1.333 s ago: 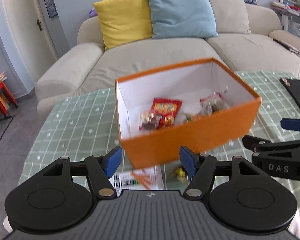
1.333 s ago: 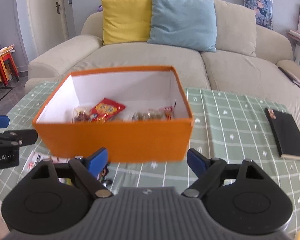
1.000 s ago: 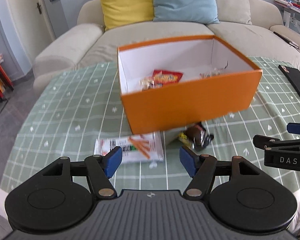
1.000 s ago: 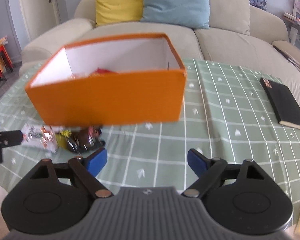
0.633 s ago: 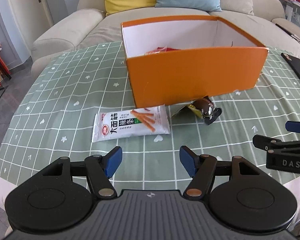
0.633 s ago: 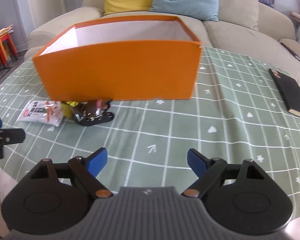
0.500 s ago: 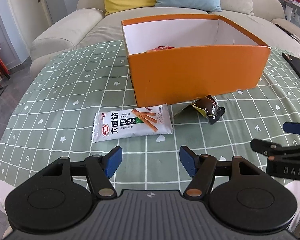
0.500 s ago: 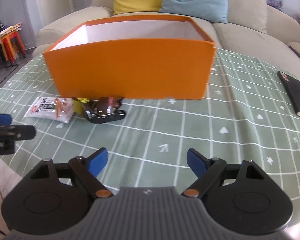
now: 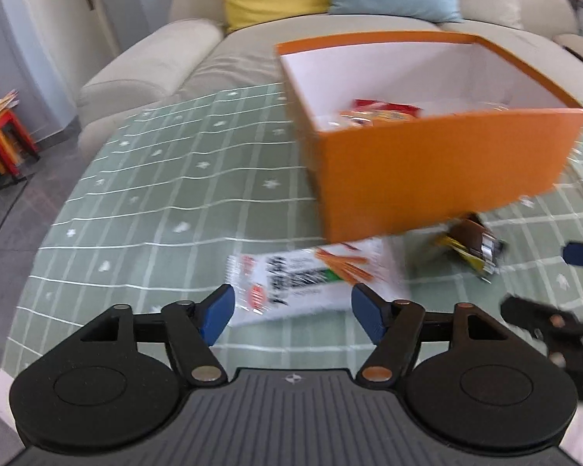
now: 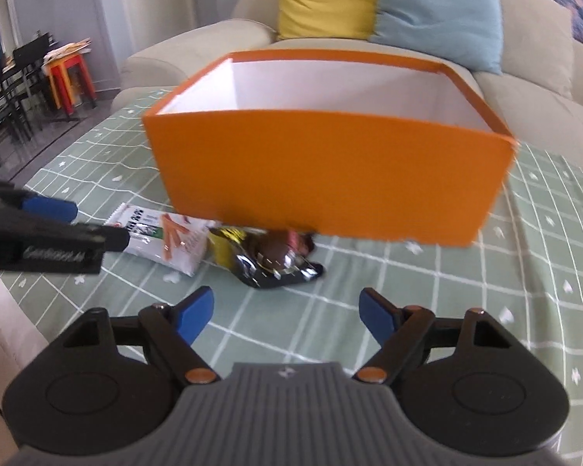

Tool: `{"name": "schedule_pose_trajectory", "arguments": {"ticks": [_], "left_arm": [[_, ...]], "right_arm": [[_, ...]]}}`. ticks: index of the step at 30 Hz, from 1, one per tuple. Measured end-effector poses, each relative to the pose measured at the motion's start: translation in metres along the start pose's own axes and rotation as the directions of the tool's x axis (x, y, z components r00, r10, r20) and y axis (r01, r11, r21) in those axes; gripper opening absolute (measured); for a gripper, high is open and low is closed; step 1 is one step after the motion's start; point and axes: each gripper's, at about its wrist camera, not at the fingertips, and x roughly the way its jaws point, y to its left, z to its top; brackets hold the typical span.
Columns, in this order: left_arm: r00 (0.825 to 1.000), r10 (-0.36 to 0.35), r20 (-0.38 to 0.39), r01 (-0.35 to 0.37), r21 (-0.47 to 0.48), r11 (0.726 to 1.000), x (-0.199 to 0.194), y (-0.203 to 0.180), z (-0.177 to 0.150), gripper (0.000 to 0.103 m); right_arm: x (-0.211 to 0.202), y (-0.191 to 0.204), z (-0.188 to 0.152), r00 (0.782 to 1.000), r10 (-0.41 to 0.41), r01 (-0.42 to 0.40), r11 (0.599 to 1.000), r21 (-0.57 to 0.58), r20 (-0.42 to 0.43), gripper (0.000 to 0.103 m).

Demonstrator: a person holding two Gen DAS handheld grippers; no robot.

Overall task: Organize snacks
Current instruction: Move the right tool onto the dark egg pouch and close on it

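Both grippers have dropped toward two snack packets beside one orange box.

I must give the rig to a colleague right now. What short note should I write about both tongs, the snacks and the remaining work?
Left tongs: empty, jaws opening, just in front of the white snack packet.
Right tongs: empty, jaws closing, aimed at the dark shiny packet.
Both packets lie on the green checked tablecloth, beside the near wall of the orange box.
Done: at least a red snack bag is in the box.
Left: grasp the two loose packets and put them in the box.
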Motion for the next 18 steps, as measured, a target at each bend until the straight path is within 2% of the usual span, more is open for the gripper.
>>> {"name": "schedule_pose_trajectory", "arguments": {"ticks": [4,7,10,12,15,16,17,18], "left_arm": [[1.0,-0.003,-0.017,0.002,-0.057,0.998,0.018,0.021,0.009,0.086],[0.999,0.005,-0.045,-0.01,-0.118,0.993,0.034,0.034,0.01,0.086],[0.997,-0.047,-0.065,0.034,-0.181,0.983,0.047,0.042,0.006,0.086],[0.995,-0.075,-0.07,0.059,-0.214,0.975,0.05,0.045,0.002,0.086],[0.989,-0.13,-0.076,0.109,-0.231,0.967,0.053,0.043,-0.001,0.072],[0.986,-0.143,-0.083,0.121,-0.229,0.966,0.053,0.041,-0.002,0.064],[0.987,-0.143,-0.079,0.122,-0.224,0.967,0.053,0.038,-0.003,0.057],[0.986,-0.148,-0.075,0.129,-0.216,0.968,0.05,0.035,-0.004,0.053]], "right_arm": [[0.013,0.013,0.011,1.0,0.024,-0.024,0.999,-0.034,0.004,0.079],[0.026,0.021,0.019,1.0,-0.006,0.006,0.998,-0.069,0.002,0.079],[0.042,0.022,0.025,1.0,-0.022,0.021,0.998,-0.063,-0.017,0.071],[0.048,0.022,0.026,0.999,-0.031,0.029,0.998,-0.063,-0.024,0.058],[0.049,0.023,0.026,0.998,-0.052,0.05,0.996,-0.07,-0.021,0.048],[0.047,0.022,0.025,0.998,-0.058,0.057,0.996,-0.074,-0.013,0.046],[0.046,0.022,0.024,0.998,-0.067,0.067,0.995,-0.079,-0.009,0.04],[0.045,0.022,0.023,0.997,-0.08,0.079,0.993,-0.085,-0.007,0.024]]}}
